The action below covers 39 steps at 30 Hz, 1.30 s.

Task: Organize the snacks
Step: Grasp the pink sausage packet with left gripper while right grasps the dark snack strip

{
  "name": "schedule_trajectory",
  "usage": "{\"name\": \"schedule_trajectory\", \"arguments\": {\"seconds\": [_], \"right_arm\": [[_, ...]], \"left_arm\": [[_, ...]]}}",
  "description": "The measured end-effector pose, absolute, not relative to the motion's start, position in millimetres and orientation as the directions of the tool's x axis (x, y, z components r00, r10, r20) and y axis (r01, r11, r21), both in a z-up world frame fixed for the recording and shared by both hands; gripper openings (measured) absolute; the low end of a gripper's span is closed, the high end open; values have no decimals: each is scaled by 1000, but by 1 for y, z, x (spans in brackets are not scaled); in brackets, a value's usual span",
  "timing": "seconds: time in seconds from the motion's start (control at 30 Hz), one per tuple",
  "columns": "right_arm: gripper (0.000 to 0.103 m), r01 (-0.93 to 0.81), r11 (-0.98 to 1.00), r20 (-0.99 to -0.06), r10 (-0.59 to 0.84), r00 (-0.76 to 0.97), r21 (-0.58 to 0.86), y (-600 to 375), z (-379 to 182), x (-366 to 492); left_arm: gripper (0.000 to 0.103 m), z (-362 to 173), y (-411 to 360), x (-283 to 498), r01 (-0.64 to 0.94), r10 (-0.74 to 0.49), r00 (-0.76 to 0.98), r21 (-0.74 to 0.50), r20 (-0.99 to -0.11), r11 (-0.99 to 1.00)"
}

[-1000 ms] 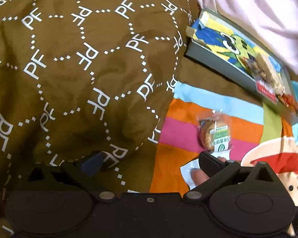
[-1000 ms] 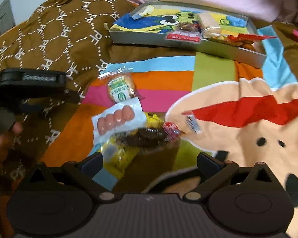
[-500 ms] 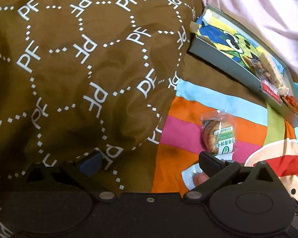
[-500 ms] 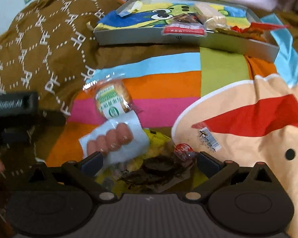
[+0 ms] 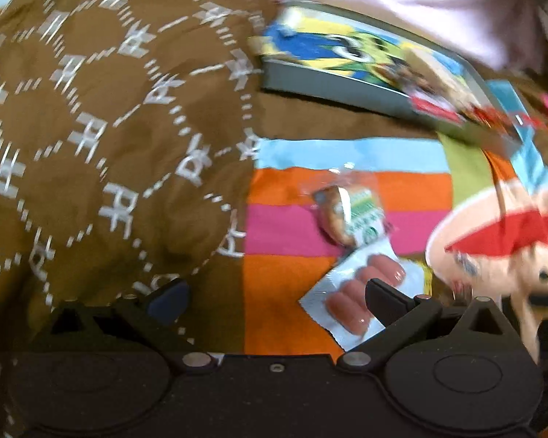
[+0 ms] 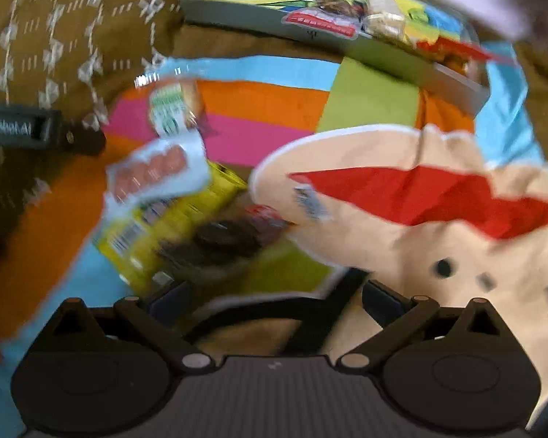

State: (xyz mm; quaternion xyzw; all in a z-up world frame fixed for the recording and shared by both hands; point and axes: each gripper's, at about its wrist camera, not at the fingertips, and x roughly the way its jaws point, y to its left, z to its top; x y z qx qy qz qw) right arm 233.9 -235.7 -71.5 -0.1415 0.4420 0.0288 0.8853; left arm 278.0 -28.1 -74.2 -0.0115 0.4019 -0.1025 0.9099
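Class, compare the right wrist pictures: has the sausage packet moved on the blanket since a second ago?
Cannot tell. The sausage packet lies just below the biscuit packet and over the yellow packet, as before; the frame shift looks like camera motion.

The left gripper [image 5: 274, 294] has its jaws spread wide, both fingers low over the bed, nothing between them. The right gripper [image 6: 274, 297] is likewise wide apart and holds nothing. In the right wrist view the left gripper's body shows at the left edge

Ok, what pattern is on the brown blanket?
White dotted hexagons with "PF" letters on the brown blanket, clearest in the left wrist view.
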Motion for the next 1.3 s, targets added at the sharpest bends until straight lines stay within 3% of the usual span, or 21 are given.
{"name": "schedule_trajectory", "arguments": {"seconds": [0.17, 0.33, 0.57, 0.87, 1.0, 1.17, 1.3], "right_arm": [[103, -131, 990, -767, 45, 640, -51, -248, -56, 238], [103, -179, 979, -752, 191, 631, 99, -245, -57, 254], [103, -187, 981, -779, 155, 608, 48, -224, -78, 275], [103, -149, 984, -833, 0, 553, -98, -248, -71, 271], [103, -143, 989, -859, 42, 511, -36, -263, -68, 270], [103, -128, 992, -860, 74, 505, 11, -273, -63, 269], [103, -114, 992, -854, 109, 509, 59, -281, -56, 264]], "left_arm": [[102, -71, -49, 271, 317, -214, 716, 37, -664, 948], [102, -74, -54, 284, 369, -250, 708, 44, -661, 928], [102, -91, -48, 300, 322, -255, 665, -39, -702, 946], [102, -93, -65, 290, 564, -429, 596, -26, -679, 825], [102, -96, -70, 290, 629, -467, 566, -10, -679, 777], [93, -104, -67, 307, 631, -494, 490, -98, -719, 770], [75, -100, -62, 314, 632, -529, 445, -166, -722, 757]]}}
